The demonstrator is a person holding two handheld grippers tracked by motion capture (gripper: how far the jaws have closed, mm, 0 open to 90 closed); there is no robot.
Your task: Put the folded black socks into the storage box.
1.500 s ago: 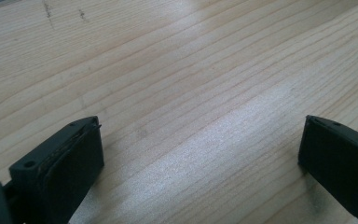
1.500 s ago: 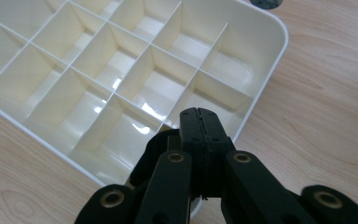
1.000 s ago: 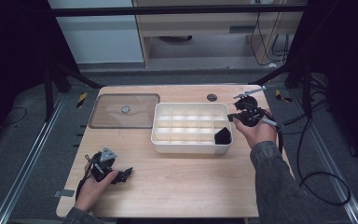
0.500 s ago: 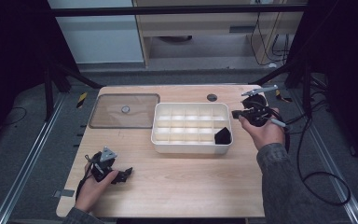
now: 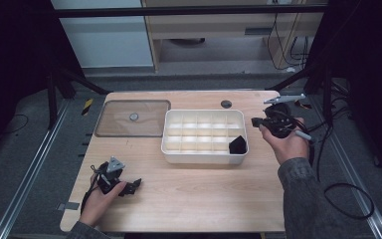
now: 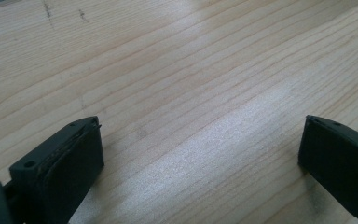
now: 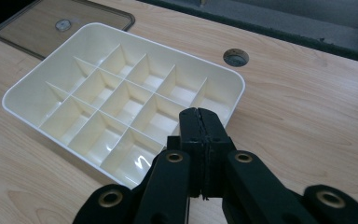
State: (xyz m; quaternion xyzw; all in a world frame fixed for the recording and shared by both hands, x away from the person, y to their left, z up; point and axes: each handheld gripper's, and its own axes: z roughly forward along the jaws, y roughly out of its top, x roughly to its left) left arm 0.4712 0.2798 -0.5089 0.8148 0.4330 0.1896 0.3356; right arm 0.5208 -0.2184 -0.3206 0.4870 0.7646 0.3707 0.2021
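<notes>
A white divided tray (image 5: 204,158) stands in the middle of the wooden table. A small black object (image 5: 237,145) lies in its near right compartment. My right gripper (image 5: 255,121) hangs just right of the tray, held in a hand, pointing left at the tray's right rim. In the right gripper view its jaws are pressed together with nothing between them (image 7: 200,122), above the tray (image 7: 37,100). My left gripper (image 5: 135,185) rests low at the table's front left. In the left gripper view its jaws stand wide apart (image 6: 200,154) over bare wood.
A clear lid (image 5: 133,118) with a small round knob lies flat left of the tray, also seen as the lid (image 7: 63,23) in the right gripper view. A round grommet (image 5: 226,104) sits in the table behind the tray. Cables trail off the right table edge (image 5: 328,149).
My right gripper has drawn back to the right, away from the tray's right end, and risen slightly, staying shut. The left gripper has not moved.
</notes>
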